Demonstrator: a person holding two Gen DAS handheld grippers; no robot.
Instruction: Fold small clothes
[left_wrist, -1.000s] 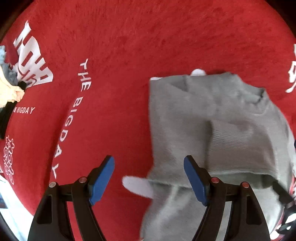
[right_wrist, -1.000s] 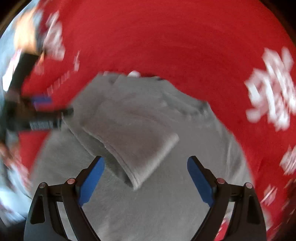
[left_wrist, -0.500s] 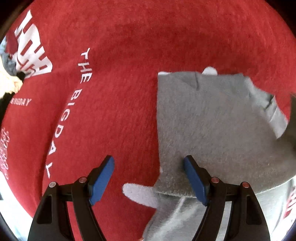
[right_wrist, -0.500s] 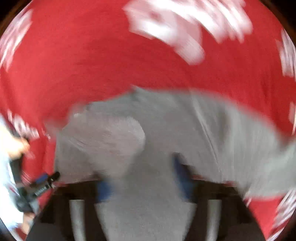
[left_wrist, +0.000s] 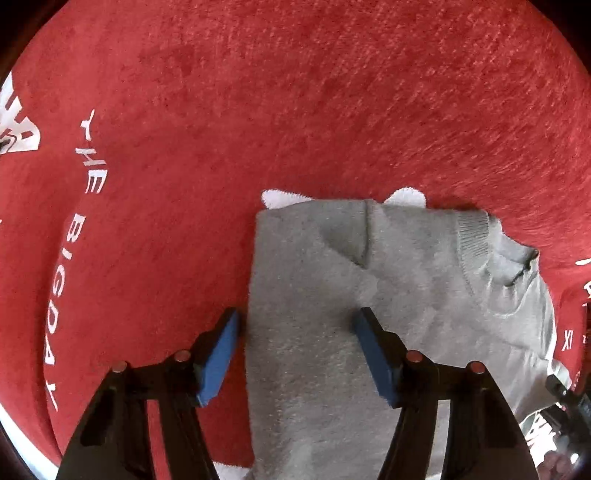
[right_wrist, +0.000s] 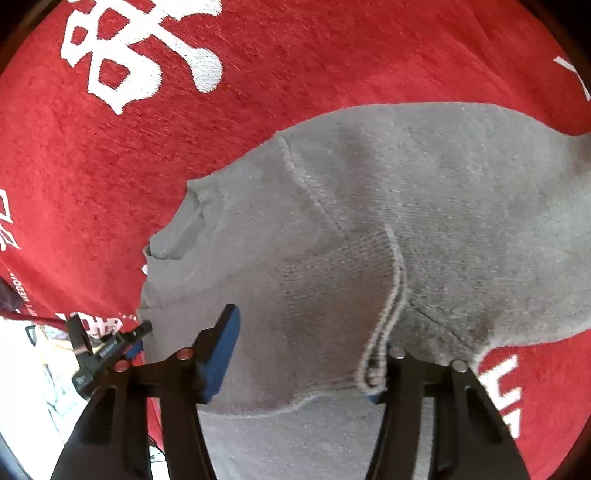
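Left gripper (left_wrist: 295, 354) straddles the grey sweater (left_wrist: 369, 295) edge, 2 jaws just narrowing, not pinching; right gripper (right_wrist: 306, 354) likewise over the cuff (right_wrist: 332, 295); both should pinch 1 layer evenly before lifting.

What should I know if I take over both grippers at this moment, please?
Left gripper: open, jaws just been closing, astride the side edge of the sweater; no grip yet.
Right gripper: open, also just been closing; one finger is hidden under the cuff, the other is above it.
Sweater: flat on the red blanket.
Done: a sleeve is folded across the body.
Left: grip the sweater and fold it smaller.
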